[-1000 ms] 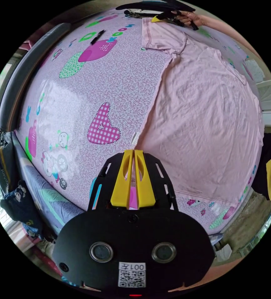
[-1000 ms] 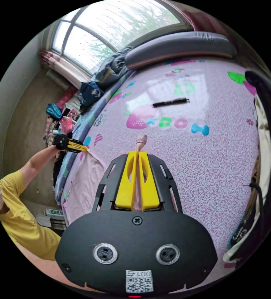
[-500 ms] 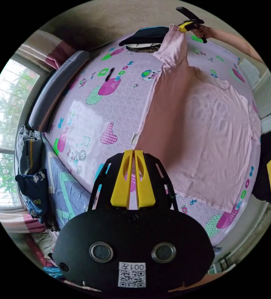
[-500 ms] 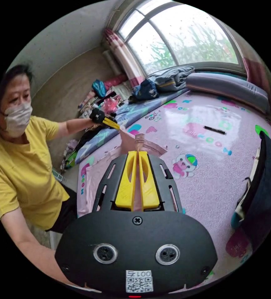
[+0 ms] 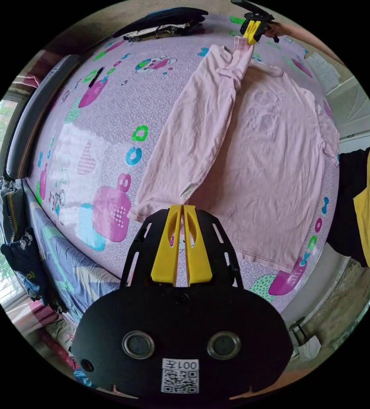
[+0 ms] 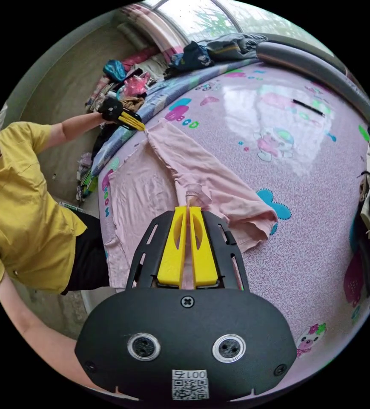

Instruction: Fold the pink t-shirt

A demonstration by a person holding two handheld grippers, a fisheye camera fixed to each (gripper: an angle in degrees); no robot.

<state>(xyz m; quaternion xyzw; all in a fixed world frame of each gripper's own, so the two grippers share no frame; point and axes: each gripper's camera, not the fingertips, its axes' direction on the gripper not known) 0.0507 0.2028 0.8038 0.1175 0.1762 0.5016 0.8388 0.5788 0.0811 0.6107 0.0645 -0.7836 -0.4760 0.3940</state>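
Bright window daylight; fisheye-bent edges

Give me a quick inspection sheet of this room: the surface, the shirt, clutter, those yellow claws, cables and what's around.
Surface: patterned mat with cartoon prints, shiny in places.
Job's things: pink t-shirt, one side strip folded over its body.
Clutter: black pen; dark clothes pile at the mat's far edge.
Grippers: left gripper shut on the shirt's hem corner; right gripper shut on its sleeve end.
Cables: nothing seen.
Surroundings: window, grey bolster, bedding heap, person in a yellow top.
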